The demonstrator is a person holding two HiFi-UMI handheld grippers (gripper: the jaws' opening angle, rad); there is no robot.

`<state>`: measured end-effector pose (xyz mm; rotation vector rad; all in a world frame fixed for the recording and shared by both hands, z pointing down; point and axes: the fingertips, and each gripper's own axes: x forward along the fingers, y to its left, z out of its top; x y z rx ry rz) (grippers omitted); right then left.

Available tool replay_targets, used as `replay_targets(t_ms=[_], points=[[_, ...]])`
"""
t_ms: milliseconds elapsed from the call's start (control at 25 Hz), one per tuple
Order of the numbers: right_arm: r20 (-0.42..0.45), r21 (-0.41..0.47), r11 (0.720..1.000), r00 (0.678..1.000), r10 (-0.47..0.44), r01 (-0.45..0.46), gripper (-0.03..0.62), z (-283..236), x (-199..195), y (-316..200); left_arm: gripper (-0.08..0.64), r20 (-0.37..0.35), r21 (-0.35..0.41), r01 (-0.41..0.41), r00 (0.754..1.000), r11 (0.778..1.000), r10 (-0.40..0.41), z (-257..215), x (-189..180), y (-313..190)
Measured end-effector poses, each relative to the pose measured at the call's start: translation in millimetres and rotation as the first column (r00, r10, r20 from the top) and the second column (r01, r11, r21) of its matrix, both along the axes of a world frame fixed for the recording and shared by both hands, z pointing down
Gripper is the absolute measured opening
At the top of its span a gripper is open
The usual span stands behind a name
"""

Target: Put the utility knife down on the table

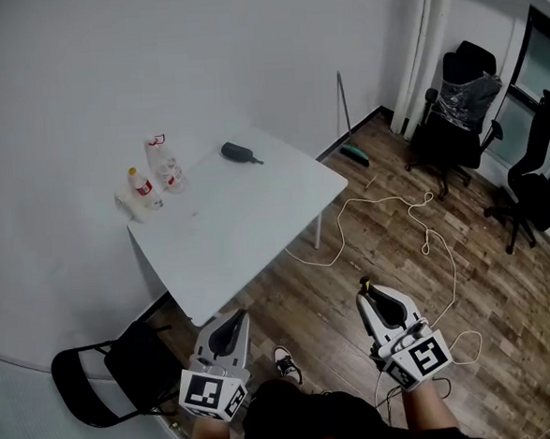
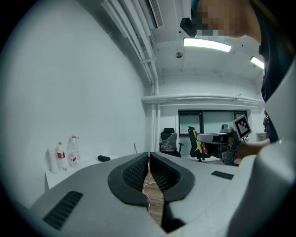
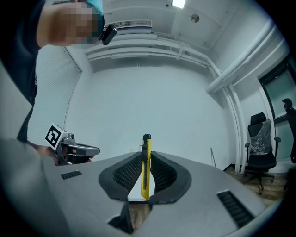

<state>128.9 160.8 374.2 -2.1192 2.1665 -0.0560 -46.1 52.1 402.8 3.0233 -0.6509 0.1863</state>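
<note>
fingers (image 3: 163, 172) of the right gripper (image 1: 366, 294) are clenched on the yellow utility knife (image 3: 145, 169), which stands up between them, well short of the counter (image 1: 256, 215). left gripper (image 1: 235, 320) fingers are pressed together, empty. both hands point roughly level toward the counter. best approach: carry the knife over bare surface, clear of the bottles (image 1: 166, 167), lower until it rests, then release.

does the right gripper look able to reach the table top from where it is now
Probably not yet: the right gripper, shut on the utility knife, hangs over the floor, short of the table. Nothing blocks the way, so a step forward should do.
</note>
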Motion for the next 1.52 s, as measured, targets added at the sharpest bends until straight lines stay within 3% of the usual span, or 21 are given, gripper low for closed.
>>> replay_targets(t_ms=[360, 640, 1040, 1240, 1360, 1520], points=[[-0.022, -0.040, 0.999, 1.000, -0.009, 0.008, 0.071, 8, 27, -108, 0.031, -0.001, -0.004, 0.016, 1.000, 1.000, -0.016, 2, 24, -109], [-0.075, -0.060, 0.997, 0.996, -0.052, 0.048, 0.071, 2, 13, -200, 0.031, 0.038, 0.046, 0.034, 0.999, 0.998, -0.035, 0, 17, -185], [-0.092, -0.121, 0.972, 0.973, -0.211, 0.200, 0.071, 9, 13, -300, 0.031, 0.033, -0.046, 0.174, 0.984, 0.984, -0.173, 25, 2, -250], [-0.078, -0.193, 0.933, 0.943, -0.323, 0.304, 0.071, 39, 32, -347, 0.031, 0.018, -0.078, 0.281, 0.960, 0.956, -0.281, 31, 16, -269], [-0.054, -0.251, 0.888, 0.910, -0.411, 0.386, 0.071, 60, 37, -379, 0.031, 0.009, -0.087, 0.340, 0.940, 0.936, -0.340, 32, 28, -277], [-0.041, -0.352, 0.824, 0.872, -0.488, 0.444, 0.071, 101, 43, -416, 0.031, 0.059, -0.085, 0.412, 0.911, 0.907, -0.409, 37, 39, -285]])
